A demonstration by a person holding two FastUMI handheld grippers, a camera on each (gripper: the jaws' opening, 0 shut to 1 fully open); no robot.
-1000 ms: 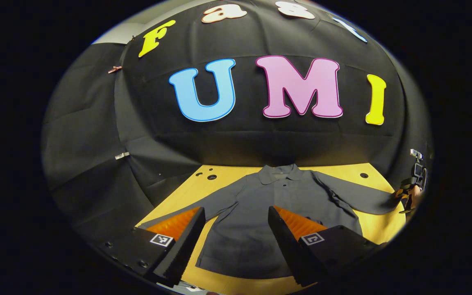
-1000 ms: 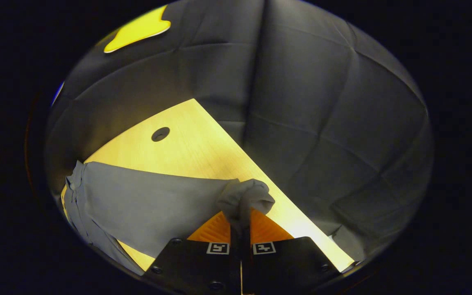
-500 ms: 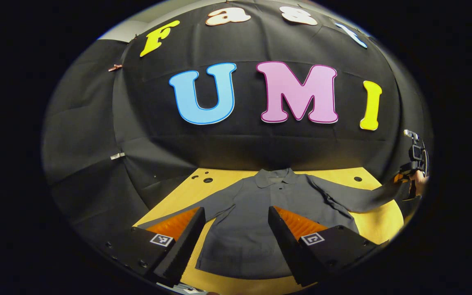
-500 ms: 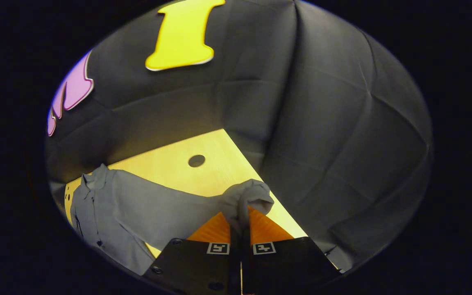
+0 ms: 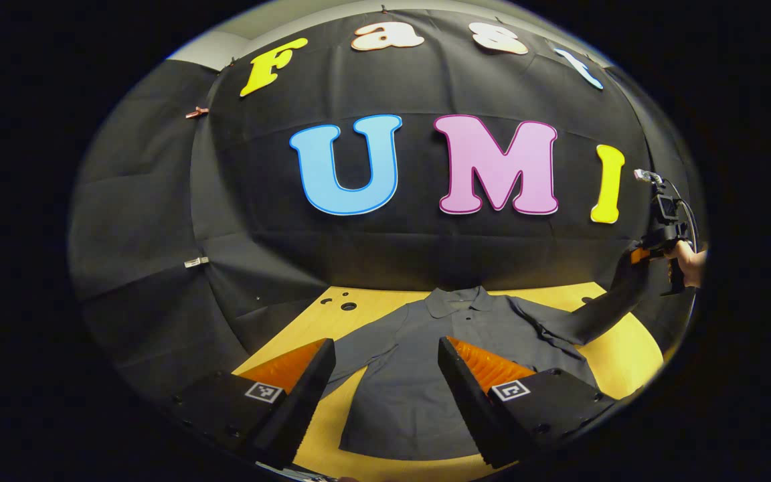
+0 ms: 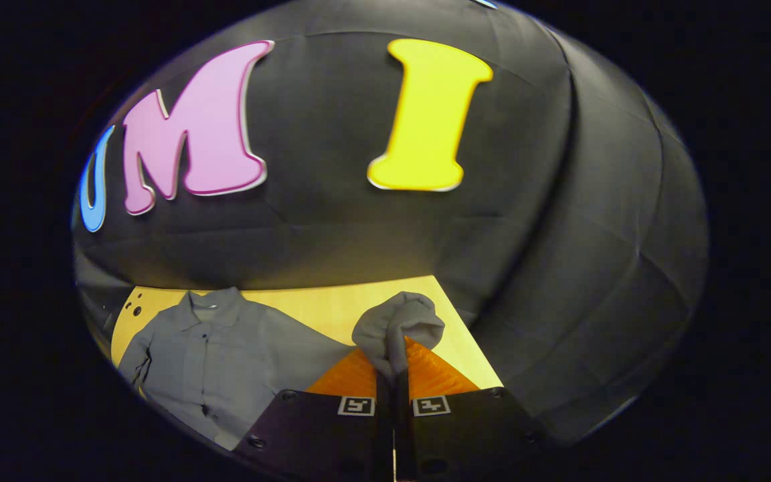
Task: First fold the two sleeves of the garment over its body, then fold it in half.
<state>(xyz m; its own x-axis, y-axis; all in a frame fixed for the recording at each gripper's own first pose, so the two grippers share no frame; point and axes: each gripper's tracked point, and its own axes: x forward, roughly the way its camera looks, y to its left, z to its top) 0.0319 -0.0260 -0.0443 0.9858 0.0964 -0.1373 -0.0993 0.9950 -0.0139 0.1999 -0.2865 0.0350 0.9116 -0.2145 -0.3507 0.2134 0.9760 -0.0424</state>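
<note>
Shirt (image 5: pixel 425 361) body lies flat and face up on your wooden table (image 5: pixel 626 348), collar toward the booth wall and hem toward you. Your right gripper (image 6: pixel 393 361) is clenched on the cuff of 1 sleeve (image 6: pixel 395 325): both fingers press the bunched cloth between them, and the cuff bulges out above the tips. In the left gripper view you can see that right gripper (image 5: pixel 638 256) at the far right edge, held up above the table by your hand (image 5: pixel 690 258), with the sleeve (image 5: pixel 593 314) rising off the table from the shoulder in a taut slant. Your left gripper (image 5: pixel 385 381) hangs over the lower part of the shirt with its 2 fingers spread wide apart and nothing between them. The other sleeve (image 5: pixel 359 338) lies flat on the table, angled out to the left from the body. A few round holes (image 5: pixel 349 306) sit in the table's far left corner.
</note>
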